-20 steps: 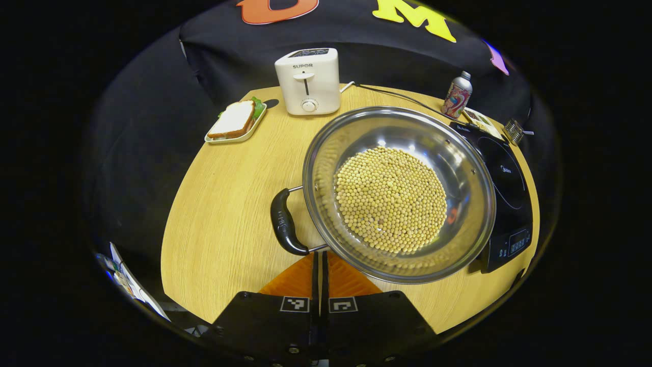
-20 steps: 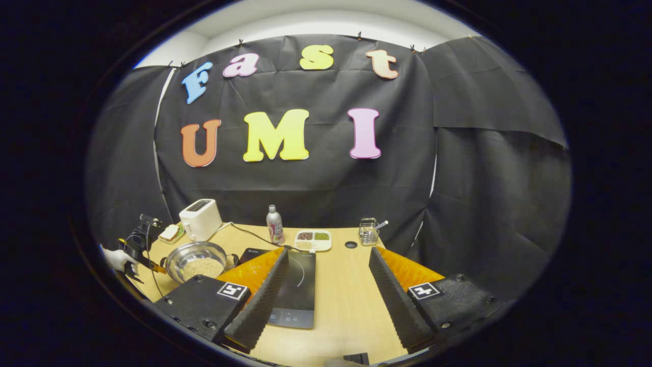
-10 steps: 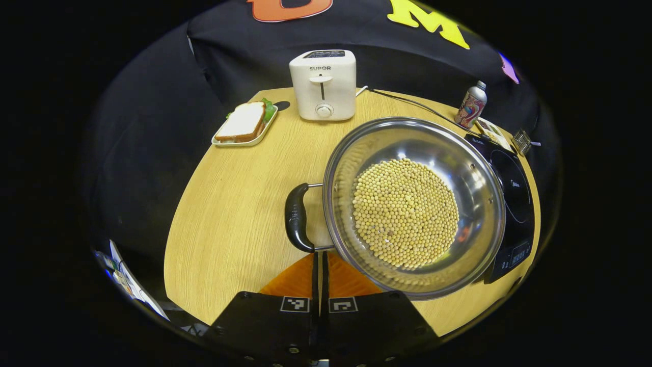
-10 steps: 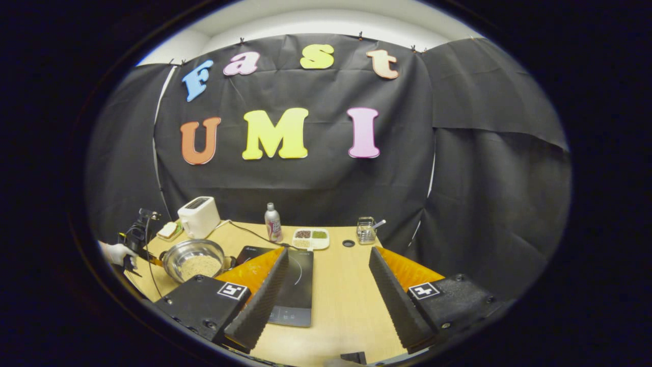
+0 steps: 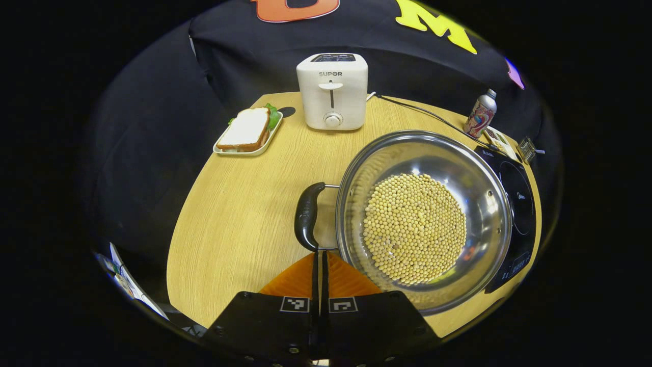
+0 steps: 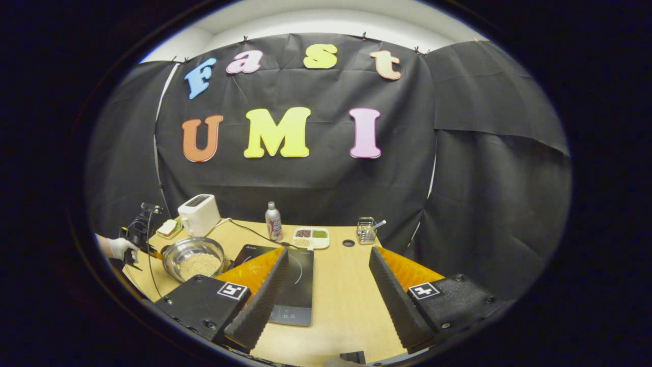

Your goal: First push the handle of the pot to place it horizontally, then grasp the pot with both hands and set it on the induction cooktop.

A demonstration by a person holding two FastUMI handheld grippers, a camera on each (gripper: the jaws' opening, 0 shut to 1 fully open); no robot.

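Steel pot (image 5: 425,219), one handle (image 5: 307,216), one cooktop (image 5: 517,204)

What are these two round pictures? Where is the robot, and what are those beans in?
There is no robot here. A person holds a two-finger gripper in each hand, and a small camera rides on each one.

The left gripper view looks down on a wooden table. The left gripper has its fingers shut together, their tips right by the black handle of a shiny pot full of beans. Behind are a toaster and a sandwich.

The right gripper view looks from farther back. The right gripper is open, holding nothing, over the black induction cooktop. There you also see a gloved hand beside the pot.
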